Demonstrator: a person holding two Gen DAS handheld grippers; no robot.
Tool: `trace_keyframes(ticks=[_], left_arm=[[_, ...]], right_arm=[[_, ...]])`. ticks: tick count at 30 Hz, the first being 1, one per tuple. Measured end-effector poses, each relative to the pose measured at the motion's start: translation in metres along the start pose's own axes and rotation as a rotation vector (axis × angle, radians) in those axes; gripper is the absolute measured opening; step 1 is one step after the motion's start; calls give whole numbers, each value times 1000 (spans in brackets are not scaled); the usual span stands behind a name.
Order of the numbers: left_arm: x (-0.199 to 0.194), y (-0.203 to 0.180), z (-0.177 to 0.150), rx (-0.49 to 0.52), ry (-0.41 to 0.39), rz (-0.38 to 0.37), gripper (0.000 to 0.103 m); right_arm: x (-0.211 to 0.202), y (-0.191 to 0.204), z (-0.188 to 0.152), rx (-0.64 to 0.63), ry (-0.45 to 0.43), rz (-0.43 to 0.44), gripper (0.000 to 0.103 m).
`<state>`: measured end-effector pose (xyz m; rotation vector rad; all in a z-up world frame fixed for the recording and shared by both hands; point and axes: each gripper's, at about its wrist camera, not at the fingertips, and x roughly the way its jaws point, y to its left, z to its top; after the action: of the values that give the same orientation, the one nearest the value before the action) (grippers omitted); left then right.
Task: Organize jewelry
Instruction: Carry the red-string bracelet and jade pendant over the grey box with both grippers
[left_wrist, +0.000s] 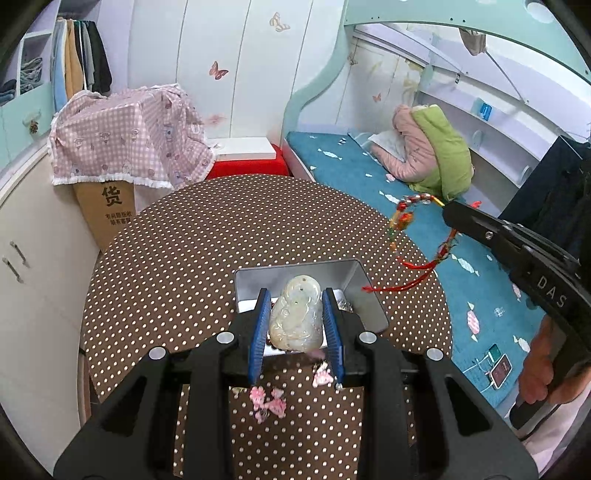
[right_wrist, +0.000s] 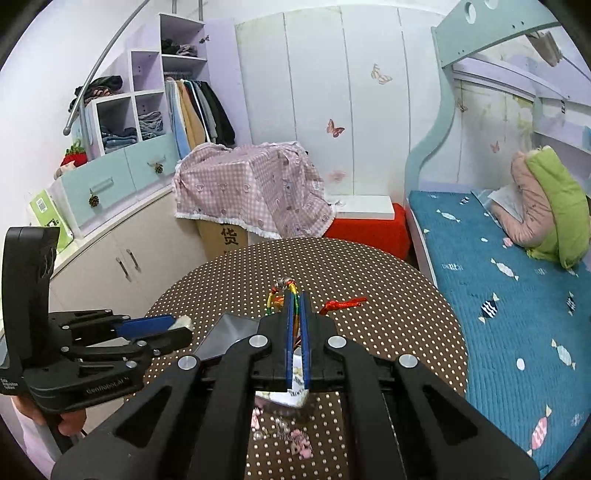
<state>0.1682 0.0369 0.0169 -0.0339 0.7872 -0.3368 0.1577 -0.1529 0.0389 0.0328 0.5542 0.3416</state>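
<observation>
My left gripper (left_wrist: 295, 299) is shut on a pale green carved jade pendant (left_wrist: 295, 317) and holds it just above an open silver metal box (left_wrist: 354, 284) on the round polka-dot table (left_wrist: 221, 229). My right gripper (right_wrist: 297, 299) is shut on a colourful beaded bracelet with red cord tassels (right_wrist: 280, 293). In the left wrist view the bracelet (left_wrist: 417, 229) hangs in the air to the right of the box. The box (right_wrist: 229, 332) lies below both grippers in the right wrist view. The left gripper (right_wrist: 177, 325) also shows there at the left.
Small pink jewelry pieces (left_wrist: 267, 400) lie on the table near its front edge, also in the right wrist view (right_wrist: 295, 439). A bed with a blue cover (right_wrist: 517, 295) runs along the right. A box under pink checked cloth (right_wrist: 251, 188) stands behind the table.
</observation>
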Motion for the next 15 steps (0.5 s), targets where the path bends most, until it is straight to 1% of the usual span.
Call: trace_keyframes(ticks=[3, 9, 11, 15], left_arm=[[12, 0, 4, -1, 15, -9, 28], [52, 5, 4, -13, 95, -18, 28], [63, 9, 3, -18, 118, -17, 28], [82, 11, 0, -23, 155, -6, 28]], right_arm=[[15, 3, -4, -5, 34, 14, 2], [58, 4, -25, 11, 159, 53, 2], [71, 4, -31, 17, 200, 51, 2], [86, 4, -41, 28, 251, 68, 2]])
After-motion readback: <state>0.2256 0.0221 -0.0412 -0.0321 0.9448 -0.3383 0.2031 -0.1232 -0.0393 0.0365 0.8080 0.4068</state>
